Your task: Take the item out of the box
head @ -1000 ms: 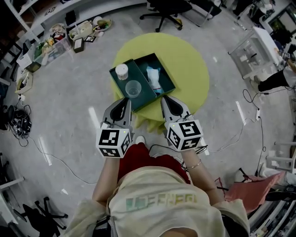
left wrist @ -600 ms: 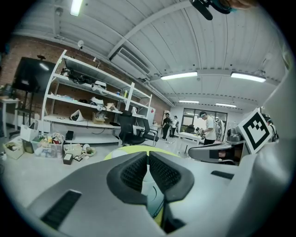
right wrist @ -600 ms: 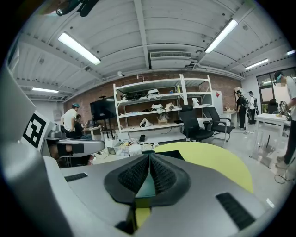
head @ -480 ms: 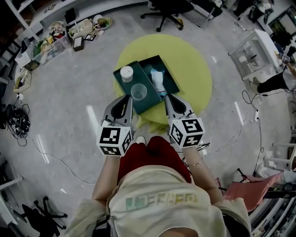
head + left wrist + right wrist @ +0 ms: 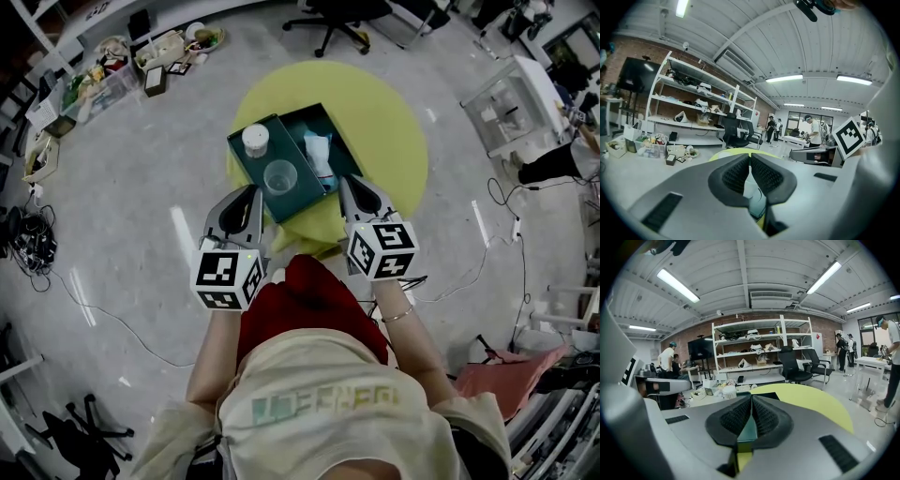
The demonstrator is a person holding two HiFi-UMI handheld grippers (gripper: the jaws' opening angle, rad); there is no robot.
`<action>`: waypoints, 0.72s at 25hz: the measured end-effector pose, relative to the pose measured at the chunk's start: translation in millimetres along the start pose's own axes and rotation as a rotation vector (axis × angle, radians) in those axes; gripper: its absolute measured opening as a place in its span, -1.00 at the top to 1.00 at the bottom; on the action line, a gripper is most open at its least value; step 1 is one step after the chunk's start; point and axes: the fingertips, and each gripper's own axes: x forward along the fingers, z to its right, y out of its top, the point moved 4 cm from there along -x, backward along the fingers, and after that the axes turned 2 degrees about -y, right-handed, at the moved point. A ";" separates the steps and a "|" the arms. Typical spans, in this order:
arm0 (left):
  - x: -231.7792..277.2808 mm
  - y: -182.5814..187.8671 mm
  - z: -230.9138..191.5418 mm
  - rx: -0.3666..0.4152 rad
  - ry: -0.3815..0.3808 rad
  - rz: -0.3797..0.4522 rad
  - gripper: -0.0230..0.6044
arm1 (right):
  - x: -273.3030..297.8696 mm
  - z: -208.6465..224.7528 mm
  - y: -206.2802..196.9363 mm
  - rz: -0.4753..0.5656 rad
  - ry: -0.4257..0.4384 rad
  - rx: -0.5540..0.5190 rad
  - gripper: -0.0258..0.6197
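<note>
The left tool (image 5: 251, 194) and the right tool (image 5: 351, 187) were each pressed together and empty, poised at the near edge of the round yellow worktop (image 5: 386, 122). The pale blue packet (image 5: 318, 155) lay in the right half of the open green box (image 5: 342, 159). A white jar (image 5: 254, 140) and a clear cup (image 5: 279, 176) stood on its left half.

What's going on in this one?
A person stands at a round yellow table, holding a gripper in each hand. The left gripper and right gripper are both shut and empty, poised at the table's near edge, just short of an open green box. A white-capped jar and a clear cup sit on its left half, and a pale blue packet lies in the right half. Nothing is gripped yet.
</note>
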 end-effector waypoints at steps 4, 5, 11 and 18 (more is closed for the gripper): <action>3.8 0.5 0.3 0.001 0.008 0.004 0.83 | 6.3 5.1 -0.9 -0.013 0.042 0.062 0.80; 5.0 1.4 -1.0 0.002 0.010 0.004 0.83 | 8.5 5.3 0.2 -0.014 0.059 0.091 0.80; 14.9 8.0 -11.7 0.005 0.029 0.002 0.83 | 21.3 5.4 10.3 -0.001 0.155 0.227 0.80; 40.9 10.4 -3.3 0.008 0.026 0.000 0.83 | 33.4 30.7 14.2 0.002 0.160 0.242 0.80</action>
